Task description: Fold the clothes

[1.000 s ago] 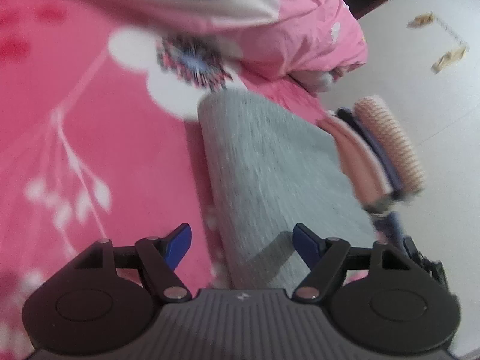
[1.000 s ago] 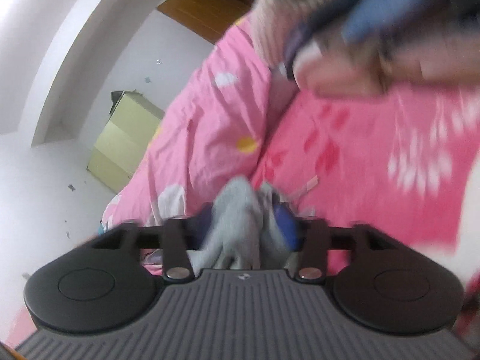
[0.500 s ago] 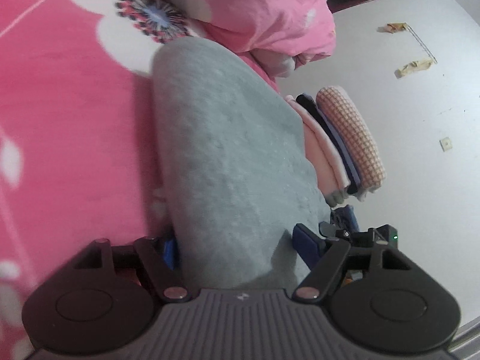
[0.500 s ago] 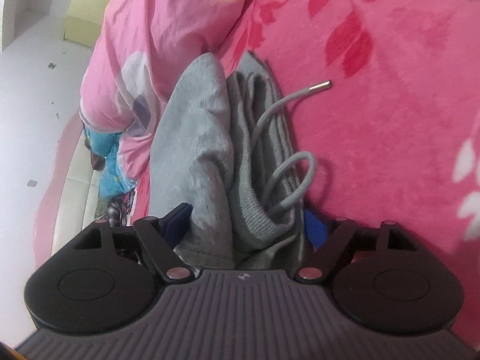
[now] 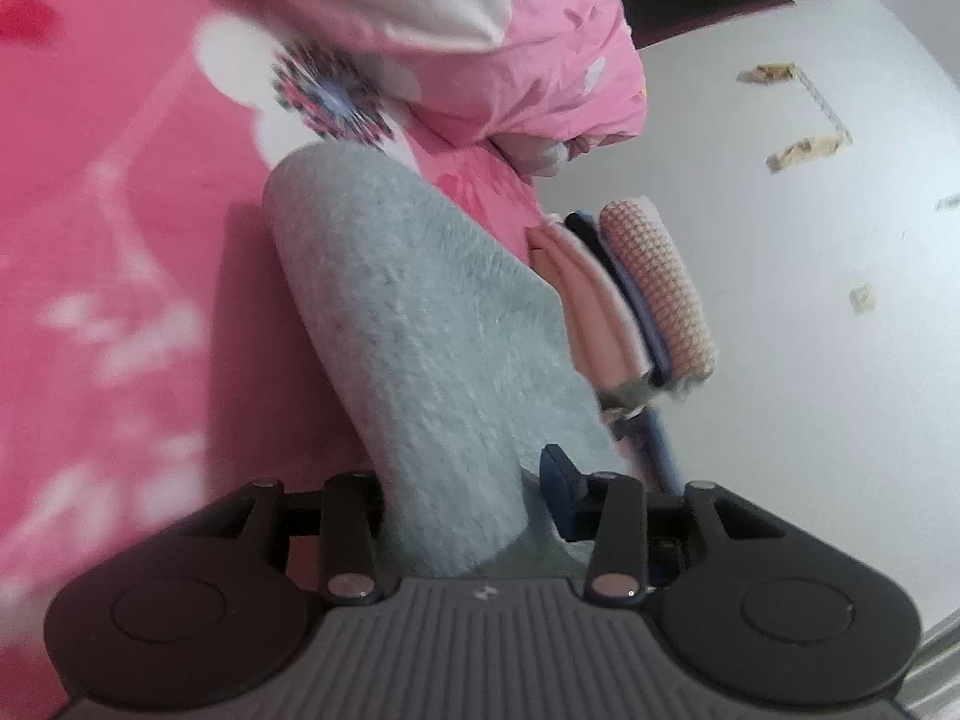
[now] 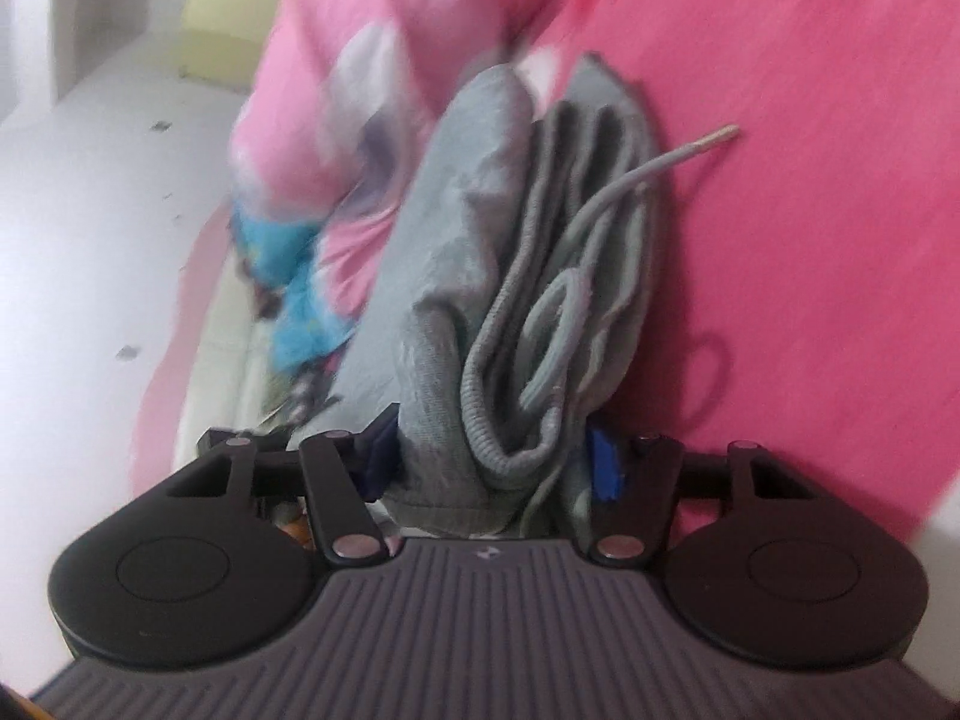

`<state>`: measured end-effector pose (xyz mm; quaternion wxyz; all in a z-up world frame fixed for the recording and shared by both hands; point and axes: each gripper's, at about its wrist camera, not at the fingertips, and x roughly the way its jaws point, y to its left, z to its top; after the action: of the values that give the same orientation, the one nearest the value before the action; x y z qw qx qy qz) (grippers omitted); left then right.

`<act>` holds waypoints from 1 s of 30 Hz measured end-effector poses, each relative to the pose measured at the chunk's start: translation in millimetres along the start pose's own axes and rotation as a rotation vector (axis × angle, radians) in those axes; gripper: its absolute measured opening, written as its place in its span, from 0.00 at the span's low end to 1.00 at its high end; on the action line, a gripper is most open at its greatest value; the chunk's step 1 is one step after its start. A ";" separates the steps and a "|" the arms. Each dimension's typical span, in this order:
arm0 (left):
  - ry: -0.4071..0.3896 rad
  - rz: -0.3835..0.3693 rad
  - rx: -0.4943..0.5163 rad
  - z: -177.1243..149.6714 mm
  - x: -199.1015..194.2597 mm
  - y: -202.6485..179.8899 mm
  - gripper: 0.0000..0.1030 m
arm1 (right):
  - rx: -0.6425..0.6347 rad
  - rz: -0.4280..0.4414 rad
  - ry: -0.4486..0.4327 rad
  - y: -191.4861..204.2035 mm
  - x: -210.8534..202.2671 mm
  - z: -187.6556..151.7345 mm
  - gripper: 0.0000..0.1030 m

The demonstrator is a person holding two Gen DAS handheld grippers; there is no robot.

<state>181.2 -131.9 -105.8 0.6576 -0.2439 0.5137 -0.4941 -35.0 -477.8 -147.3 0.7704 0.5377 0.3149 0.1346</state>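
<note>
Folded stack (image 5: 636, 294) just beside, perhaps touching, grey garment (image 5: 420, 324)

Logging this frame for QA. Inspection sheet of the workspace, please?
Surface: pink floral bedspread.
Job's things: folded grey garment, drawstring loose on top; folded stack beside it.
Clutter: bunched pink quilt; blue cloth.
Grippers: left gripper shut on the grey garment; right gripper shut on it too.
Cables: nothing seen.
Surroundings: white floor with scraps; yellow-green cabinet.
</note>
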 end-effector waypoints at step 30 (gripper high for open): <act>-0.204 0.483 0.163 -71.4 -36.5 -6.2 0.63 | -0.481 -0.222 -0.210 74.3 -26.6 -100.7 0.16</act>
<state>113.8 -88.2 -110.0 0.8223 -0.1089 0.4466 -0.3354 -109.0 -388.9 -92.9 0.9142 0.3129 0.2495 0.0638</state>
